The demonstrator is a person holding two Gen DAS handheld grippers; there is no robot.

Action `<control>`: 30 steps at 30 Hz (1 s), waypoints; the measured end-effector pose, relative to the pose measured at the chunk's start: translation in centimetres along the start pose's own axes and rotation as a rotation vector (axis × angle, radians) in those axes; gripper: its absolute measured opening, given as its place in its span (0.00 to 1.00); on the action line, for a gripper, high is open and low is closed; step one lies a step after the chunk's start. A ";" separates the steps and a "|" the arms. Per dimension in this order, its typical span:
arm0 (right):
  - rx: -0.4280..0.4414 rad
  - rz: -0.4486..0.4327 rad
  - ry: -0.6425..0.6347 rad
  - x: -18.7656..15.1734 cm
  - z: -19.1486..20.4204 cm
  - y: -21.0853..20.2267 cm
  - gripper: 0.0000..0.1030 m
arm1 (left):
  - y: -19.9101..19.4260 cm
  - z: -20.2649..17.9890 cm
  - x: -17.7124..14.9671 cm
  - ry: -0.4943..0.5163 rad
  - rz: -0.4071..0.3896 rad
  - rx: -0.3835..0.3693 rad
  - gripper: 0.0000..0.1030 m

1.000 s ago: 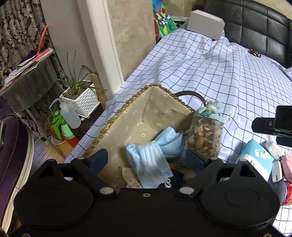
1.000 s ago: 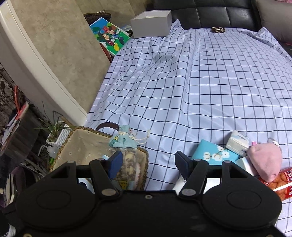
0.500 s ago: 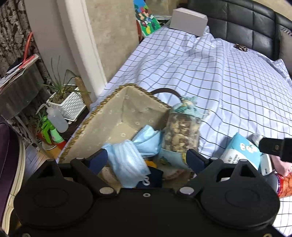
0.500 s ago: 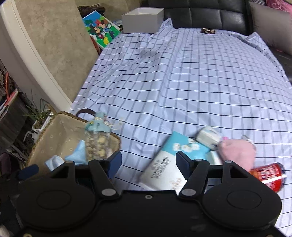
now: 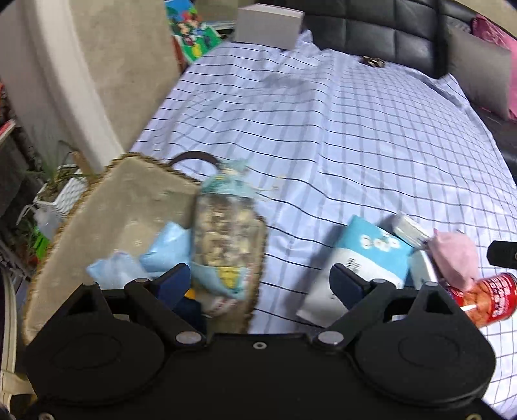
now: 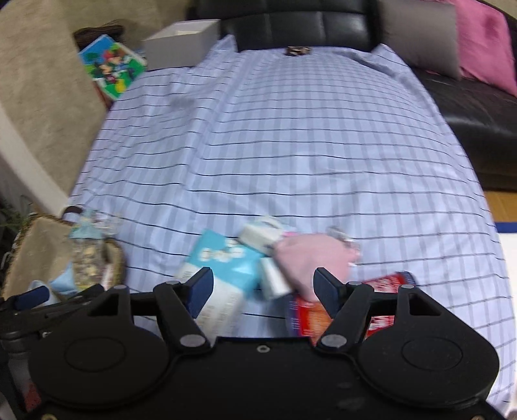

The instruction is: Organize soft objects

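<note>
A woven basket point(image 5: 122, 200) with a beige lining sits at the bed's left edge; it shows in the right wrist view too point(image 6: 35, 245). It holds blue face masks point(image 5: 129, 268) and a jar of nuts point(image 5: 226, 226). To its right lie a blue tissue pack point(image 5: 365, 255), a pink soft pouch point(image 5: 455, 255), a small white pack point(image 5: 410, 226) and a red can point(image 5: 488, 300). My left gripper point(image 5: 258, 284) is open and empty between basket and tissue pack. My right gripper point(image 6: 263, 287) is open and empty, just above the tissue pack point(image 6: 223, 258) and pink pouch point(image 6: 310, 255).
The checked bedsheet point(image 6: 290, 145) stretches back to a black headboard point(image 6: 290, 19). A white box point(image 6: 181, 38) and a cartoon picture book point(image 6: 110, 64) lie at the far left corner. Pillows point(image 6: 468, 42) are at the far right. A potted plant point(image 5: 55, 190) stands on the floor left.
Both grippers have swung to the right. The basket has slid left in both views, and the tissue pack, pink pouch and red can have come nearer. Both stay open.
</note>
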State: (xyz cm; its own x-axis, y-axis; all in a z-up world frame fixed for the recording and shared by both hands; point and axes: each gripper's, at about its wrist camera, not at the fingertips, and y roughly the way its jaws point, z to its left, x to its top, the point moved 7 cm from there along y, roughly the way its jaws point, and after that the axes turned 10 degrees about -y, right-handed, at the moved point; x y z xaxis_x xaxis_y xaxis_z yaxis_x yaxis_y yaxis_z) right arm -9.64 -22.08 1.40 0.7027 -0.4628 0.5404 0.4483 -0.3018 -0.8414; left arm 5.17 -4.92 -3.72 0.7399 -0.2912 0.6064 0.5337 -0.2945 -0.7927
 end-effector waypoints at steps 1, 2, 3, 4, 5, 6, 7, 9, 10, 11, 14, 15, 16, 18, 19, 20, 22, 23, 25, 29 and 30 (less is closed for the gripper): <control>-0.015 0.003 0.005 -0.2 -0.8 0.0 0.66 | 0.1 -0.5 -0.1 0.007 0.005 -0.006 0.88; -0.031 0.006 0.008 -0.4 -1.6 0.0 0.66 | 0.2 -1.0 -0.2 0.016 0.010 -0.012 0.88; -0.046 0.009 0.011 -0.6 -2.3 0.0 0.66 | 0.3 -1.5 -0.3 0.025 0.014 -0.017 0.88; -0.059 0.011 0.015 -0.7 -3.0 0.1 0.66 | 0.4 -2.0 -0.5 0.033 0.018 -0.023 0.88; -0.073 0.013 0.020 -0.9 -3.7 0.1 0.66 | 0.5 -2.4 -0.6 0.039 0.023 -0.029 0.88; -0.087 0.016 0.026 -1.1 -4.5 0.1 0.66 | 0.6 -2.9 -0.7 0.047 0.029 -0.035 0.88; -0.100 0.020 0.033 -1.2 -5.2 0.3 0.66 | 0.8 -3.3 -0.7 0.054 0.034 -0.039 0.88; -0.131 0.031 0.051 -1.4 -6.7 0.7 0.66 | 1.1 -4.1 -0.7 0.068 0.043 -0.042 0.88; -0.147 0.039 0.061 -1.5 -7.4 0.9 0.66 | 1.3 -4.5 -0.6 0.077 0.047 -0.042 0.88; -0.160 0.049 0.070 -1.5 -8.1 1.1 0.66 | 1.4 -4.9 -0.4 0.083 0.048 -0.041 0.88; -0.175 0.078 0.096 -1.5 -9.6 1.9 0.66 | 1.8 -6.2 0.3 0.098 0.045 -0.037 0.88; -0.176 0.086 0.102 -1.4 -9.9 2.2 0.66 | 2.1 -6.6 0.6 0.103 0.045 -0.032 0.88; -0.176 0.092 0.105 -1.3 -10.2 2.6 0.66 | 2.4 -7.1 0.8 0.106 0.049 -0.029 0.88; -0.178 0.097 0.106 -1.0 -10.4 3.3 0.66 | 3.3 -8.1 1.1 0.107 0.073 -0.036 0.88; -0.180 0.098 0.103 -1.0 -10.5 3.7 0.66 | 3.8 -8.7 1.2 0.106 0.088 -0.042 0.88; -0.181 0.103 0.097 -0.9 -10.5 4.1 0.66 | 4.4 -9.2 1.3 0.104 0.104 -0.045 0.88; -0.179 0.112 0.094 -0.9 -10.6 5.0 0.66 | 5.5 -10.1 1.4 0.099 0.123 -0.042 0.88; -0.173 0.110 0.095 -0.9 -10.7 5.4 0.66 | 6.0 -10.5 1.5 0.096 0.130 -0.038 0.88; -0.164 0.106 0.095 -0.9 -10.9 6.1 0.66 | 6.8 -11.2 1.7 0.085 0.135 -0.042 0.88; -0.141 0.093 0.077 -1.0 -10.5 7.3 0.67 | 8.0 -11.8 1.7 0.051 0.146 -0.060 0.88; -0.135 0.088 0.067 -0.9 -10.2 7.6 0.67 | 8.2 -11.8 1.7 0.043 0.147 -0.060 0.88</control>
State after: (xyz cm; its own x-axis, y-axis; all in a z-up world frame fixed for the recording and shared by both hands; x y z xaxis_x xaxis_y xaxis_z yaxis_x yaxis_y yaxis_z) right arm -12.54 -32.47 -5.39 0.6954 -0.5459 0.4674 0.3054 -0.3643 -0.8798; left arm 5.96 -18.54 -8.43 0.7894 -0.3738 0.4870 0.3943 -0.2994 -0.8689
